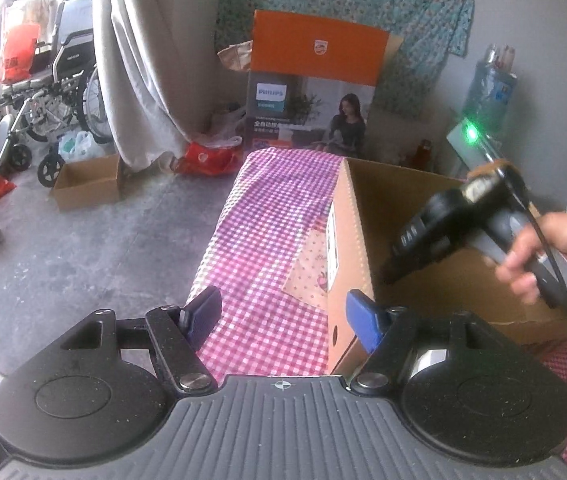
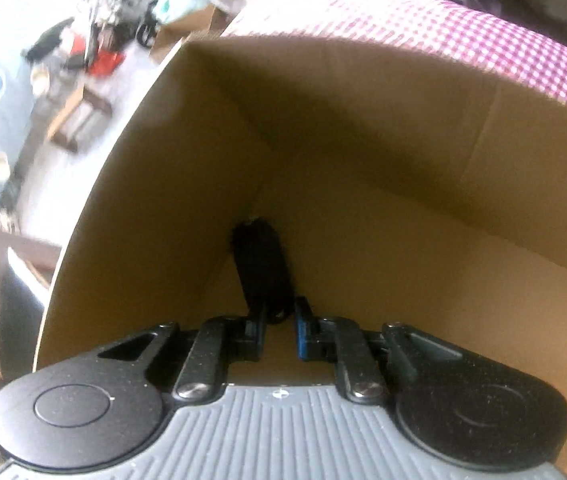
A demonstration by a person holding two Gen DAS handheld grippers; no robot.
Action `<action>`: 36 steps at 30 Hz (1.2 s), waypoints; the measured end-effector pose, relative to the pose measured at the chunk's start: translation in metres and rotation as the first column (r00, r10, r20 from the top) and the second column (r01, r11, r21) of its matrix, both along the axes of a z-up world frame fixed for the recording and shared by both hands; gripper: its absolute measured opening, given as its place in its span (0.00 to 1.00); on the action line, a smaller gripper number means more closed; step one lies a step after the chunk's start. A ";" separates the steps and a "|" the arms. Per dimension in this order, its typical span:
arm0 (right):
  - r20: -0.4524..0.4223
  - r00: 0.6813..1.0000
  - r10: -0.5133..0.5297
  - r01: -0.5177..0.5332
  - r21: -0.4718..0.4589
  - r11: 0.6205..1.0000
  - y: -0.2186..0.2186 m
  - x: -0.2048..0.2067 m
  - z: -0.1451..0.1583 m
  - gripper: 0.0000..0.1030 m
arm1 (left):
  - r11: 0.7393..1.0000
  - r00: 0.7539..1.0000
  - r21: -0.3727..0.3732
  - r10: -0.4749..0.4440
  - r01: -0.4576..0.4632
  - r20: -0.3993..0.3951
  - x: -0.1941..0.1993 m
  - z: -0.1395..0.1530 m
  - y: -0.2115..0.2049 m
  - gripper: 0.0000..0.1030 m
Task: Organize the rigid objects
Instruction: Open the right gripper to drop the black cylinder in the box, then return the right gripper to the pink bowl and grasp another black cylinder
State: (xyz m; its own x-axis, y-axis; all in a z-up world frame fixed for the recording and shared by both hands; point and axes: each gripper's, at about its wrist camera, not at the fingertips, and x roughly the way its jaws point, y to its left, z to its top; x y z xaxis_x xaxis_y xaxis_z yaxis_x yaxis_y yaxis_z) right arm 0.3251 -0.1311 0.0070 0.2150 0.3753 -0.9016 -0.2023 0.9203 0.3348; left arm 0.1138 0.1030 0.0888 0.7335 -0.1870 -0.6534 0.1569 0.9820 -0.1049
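The right gripper (image 2: 277,326) has its jaws narrowed onto one black object (image 2: 261,268), blurred and hard to identify, held down inside the one open cardboard box (image 2: 363,152), near its corner. The left gripper (image 1: 283,312) has its jaws wide and empty, one finger (image 1: 203,312) at 9 o'clock over the checked cloth (image 1: 271,216), the other touching or just beside the box's near corner. Only the left view shows the right gripper from outside, at 3 o'clock over the box, with the hand (image 1: 555,256) around it. Only the right view shows the box's inside. Beyond stand one Philips carton (image 1: 315,80) at 12 o'clock and one wheelchair (image 1: 55,92) at 10 o'clock.
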 end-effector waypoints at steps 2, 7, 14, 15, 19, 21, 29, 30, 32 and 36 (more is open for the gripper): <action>0.014 1.000 -0.023 0.023 0.022 1.000 -0.002 0.003 0.000 0.15 | 1.000 1.000 -0.006 0.004 -0.004 -0.006 -0.001 -0.001 0.002 0.67; 0.025 0.994 -0.103 0.100 0.076 0.992 -0.015 -0.003 0.007 0.16 | 1.000 1.000 -0.028 0.000 0.000 -0.007 -0.007 0.000 0.004 0.67; 0.163 0.978 -0.132 0.097 0.207 0.974 -0.064 -0.080 0.070 0.17 | 0.994 0.995 -0.054 -0.091 0.092 0.029 -0.025 0.012 -0.012 0.67; 0.191 0.972 -0.139 0.094 0.226 0.970 -0.073 -0.097 0.082 0.17 | 0.992 0.993 -0.063 -0.111 0.114 0.036 -0.028 0.014 -0.014 0.68; 0.283 0.935 -0.212 0.117 0.317 0.941 -0.096 -0.168 0.107 0.18 | 0.966 0.971 -0.108 -0.227 0.234 0.076 -0.046 0.023 -0.026 0.77; 0.325 0.906 -0.270 0.147 0.356 0.923 -0.122 -0.212 0.115 0.18 | 0.947 0.953 -0.114 -0.291 0.300 0.089 -0.055 0.025 -0.036 0.78; 0.378 0.798 -0.470 0.336 0.370 0.866 -0.165 -0.317 0.062 0.27 | 0.849 0.850 -0.046 -0.525 0.526 0.041 -0.088 -0.003 -0.104 0.77; 0.373 0.787 -0.492 0.359 0.372 0.856 -0.167 -0.315 0.045 0.30 | 0.837 0.838 -0.026 -0.545 0.546 0.032 -0.091 -0.010 -0.114 0.77; 0.360 0.768 -0.529 0.394 0.386 0.834 -0.175 -0.323 0.027 0.45 | 0.816 0.816 0.025 -0.578 0.578 0.004 -0.097 -0.024 -0.134 0.75; 0.295 0.722 -0.626 0.471 0.454 0.757 -0.195 -0.333 -0.006 0.49 | 0.779 0.784 0.093 -0.619 0.620 -0.050 -0.100 -0.048 -0.164 0.68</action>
